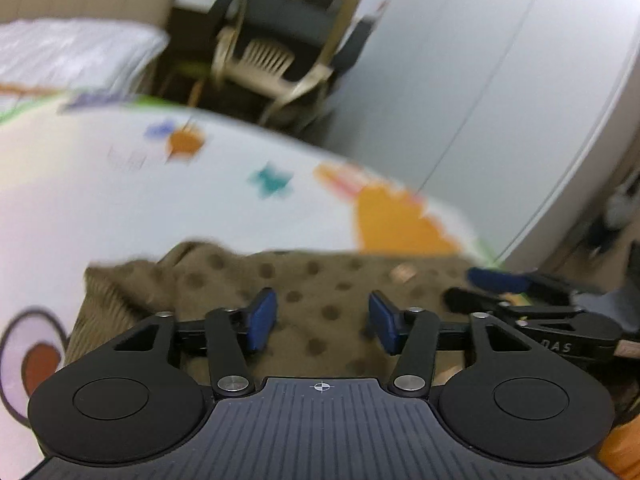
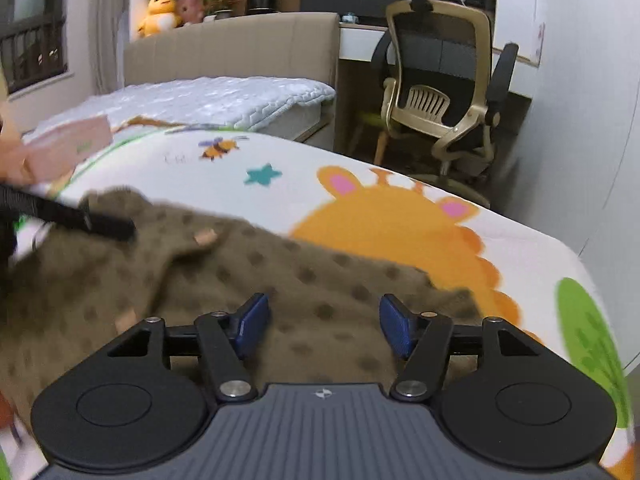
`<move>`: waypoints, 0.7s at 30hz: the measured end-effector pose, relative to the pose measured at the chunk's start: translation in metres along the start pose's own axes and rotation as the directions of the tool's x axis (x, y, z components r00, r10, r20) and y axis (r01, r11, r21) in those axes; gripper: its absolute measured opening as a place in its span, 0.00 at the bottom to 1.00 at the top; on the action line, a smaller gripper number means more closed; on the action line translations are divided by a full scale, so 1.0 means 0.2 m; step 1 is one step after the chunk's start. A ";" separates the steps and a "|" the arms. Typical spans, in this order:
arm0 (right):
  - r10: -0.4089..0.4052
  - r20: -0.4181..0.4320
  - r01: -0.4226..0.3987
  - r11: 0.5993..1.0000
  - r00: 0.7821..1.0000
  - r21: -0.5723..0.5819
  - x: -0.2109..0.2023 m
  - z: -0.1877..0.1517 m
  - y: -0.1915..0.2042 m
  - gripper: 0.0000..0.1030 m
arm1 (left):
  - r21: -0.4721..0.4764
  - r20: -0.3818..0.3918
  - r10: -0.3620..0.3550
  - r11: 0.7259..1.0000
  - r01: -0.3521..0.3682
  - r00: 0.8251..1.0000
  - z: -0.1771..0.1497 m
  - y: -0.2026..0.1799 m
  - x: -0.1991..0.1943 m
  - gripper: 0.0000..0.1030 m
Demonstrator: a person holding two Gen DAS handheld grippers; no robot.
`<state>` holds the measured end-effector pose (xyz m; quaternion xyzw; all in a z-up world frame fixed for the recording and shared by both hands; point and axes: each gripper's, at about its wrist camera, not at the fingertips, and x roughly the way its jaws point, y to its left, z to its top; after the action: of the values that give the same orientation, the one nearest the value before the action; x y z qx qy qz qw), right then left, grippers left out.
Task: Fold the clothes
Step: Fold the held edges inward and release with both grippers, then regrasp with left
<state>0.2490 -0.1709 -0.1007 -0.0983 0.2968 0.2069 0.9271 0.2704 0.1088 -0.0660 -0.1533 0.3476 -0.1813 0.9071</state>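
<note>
Right wrist view, fuzzy brown dotted garment, rumpled, both grippers' blue-padded fingers spread wide, empty

Even indoor light, no harsh shadows, left view motion-blurred, right view sharper, fisheye bending and dark corners

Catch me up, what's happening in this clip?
A person holds tongs in each hand over a brown dotted garment spread rumpled on a cartoon-print bed cover. The left tongs and right tongs are both open above the fabric, gripping nothing. No fold is visible yet.
</note>
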 end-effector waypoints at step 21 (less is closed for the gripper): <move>-0.005 -0.023 0.007 0.997 1.000 0.083 -0.30 -0.25 -0.02 0.83 | -0.005 0.083 0.031 1.000 -0.030 0.996 -0.04 0.12 -0.35 0.76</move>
<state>0.1815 -0.2087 -0.1054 -0.0630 0.3151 0.1905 0.9276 0.2216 0.1600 -0.0417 -0.1572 0.3125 -0.1602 0.9230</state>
